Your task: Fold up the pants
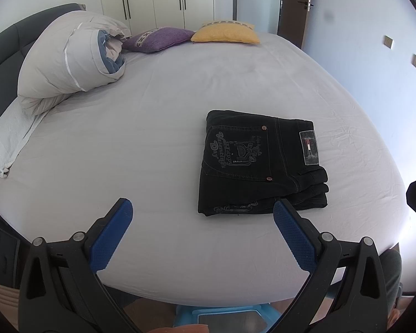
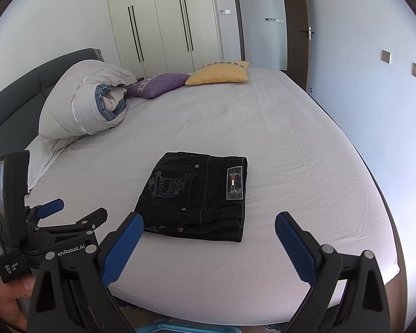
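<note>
Black jeans (image 1: 260, 163) lie folded into a compact rectangle on the grey bed sheet (image 1: 166, 111), back pocket embroidery and waistband label facing up. They also show in the right wrist view (image 2: 197, 197). My left gripper (image 1: 202, 208) is open and empty, held above the bed's near edge just in front of the jeans. My right gripper (image 2: 209, 222) is open and empty, also short of the jeans' near edge. The left gripper also shows in the right wrist view (image 2: 69, 208), at the left.
A rolled grey duvet (image 1: 69, 61) lies at the bed's far left by the dark headboard (image 1: 2, 44). A purple cushion (image 1: 158, 38) and a yellow cushion (image 1: 224, 34) lie at the far end. A white towel (image 1: 8, 138) lies at left. A blue stool (image 1: 222, 316) stands below.
</note>
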